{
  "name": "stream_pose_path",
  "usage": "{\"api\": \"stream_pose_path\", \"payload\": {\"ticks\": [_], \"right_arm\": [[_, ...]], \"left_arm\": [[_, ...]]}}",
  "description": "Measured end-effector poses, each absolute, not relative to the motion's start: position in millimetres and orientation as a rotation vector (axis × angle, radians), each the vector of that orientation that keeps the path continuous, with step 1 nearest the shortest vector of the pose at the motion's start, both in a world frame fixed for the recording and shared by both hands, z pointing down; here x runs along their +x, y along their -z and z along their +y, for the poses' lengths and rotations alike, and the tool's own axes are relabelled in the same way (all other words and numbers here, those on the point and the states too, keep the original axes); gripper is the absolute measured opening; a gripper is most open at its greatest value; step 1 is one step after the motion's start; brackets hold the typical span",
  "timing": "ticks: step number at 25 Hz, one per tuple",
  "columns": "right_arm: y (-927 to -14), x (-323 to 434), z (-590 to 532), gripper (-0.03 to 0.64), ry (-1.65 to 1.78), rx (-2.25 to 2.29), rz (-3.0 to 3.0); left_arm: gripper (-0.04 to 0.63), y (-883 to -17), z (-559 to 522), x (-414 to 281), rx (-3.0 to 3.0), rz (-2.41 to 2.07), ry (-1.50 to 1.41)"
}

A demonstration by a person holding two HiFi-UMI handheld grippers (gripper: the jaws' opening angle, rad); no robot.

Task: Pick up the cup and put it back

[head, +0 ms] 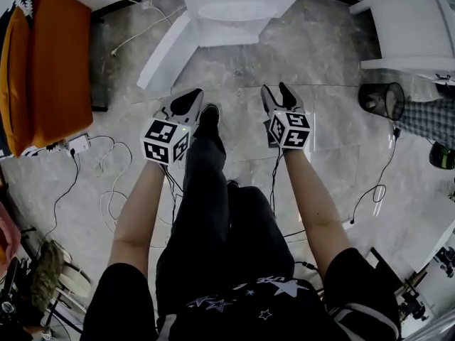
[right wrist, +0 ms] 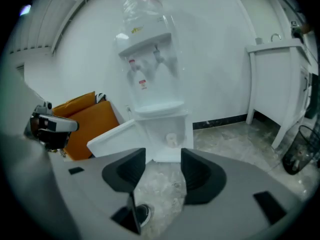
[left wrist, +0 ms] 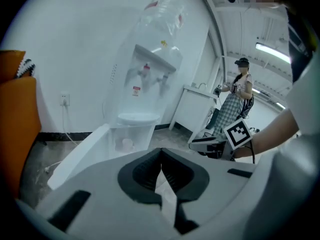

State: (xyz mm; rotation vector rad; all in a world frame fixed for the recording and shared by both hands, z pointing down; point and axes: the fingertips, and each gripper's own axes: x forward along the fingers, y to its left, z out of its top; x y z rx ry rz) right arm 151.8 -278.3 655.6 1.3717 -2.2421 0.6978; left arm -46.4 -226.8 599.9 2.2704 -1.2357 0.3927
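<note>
While the person is standing well back from the water dispenser (right wrist: 152, 84), the cup (right wrist: 171, 139) is sitting upright in its lower compartment, whose door (right wrist: 112, 136) is hanging open to the left. The cup is looking small, pale and thin-walled, so it is probably light and easy to crush. A gentle hold across the middle of its side wall, kept level in case anything is inside, seems the safest.

The right gripper (right wrist: 163, 166) is pointing at the compartment with its jaws standing apart and nothing between them. The left gripper (left wrist: 161, 156) is holding its jaws together, with nothing in them.

Bare stone floor (head: 234, 69) is lying between the grippers and the dispenser. The open door is narrowing the approach from the left. Orange cushions (head: 60, 62) and loose cables (head: 106, 176) are lying off to the left, and a wire bin (head: 382, 99) is standing to the right. None of these is blocking a straight reach.
</note>
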Motion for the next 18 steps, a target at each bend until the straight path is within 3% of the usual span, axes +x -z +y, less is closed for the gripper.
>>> {"api": "stream_pose_path", "payload": {"ticks": [9, 18], "right_arm": [[-812.9, 111.0, -415.9, 0.191, -0.583, 1.343, -2.292], [-893.8, 69.3, -509.7, 0.174, -0.446, 1.322, -2.312]], "left_arm": [[0.009, -751.6, -329.6, -56.5, 2.351, -1.203, -0.456], [0.009, -829.8, -392.0, -54.1, 2.406, -1.211, -0.321]]}}
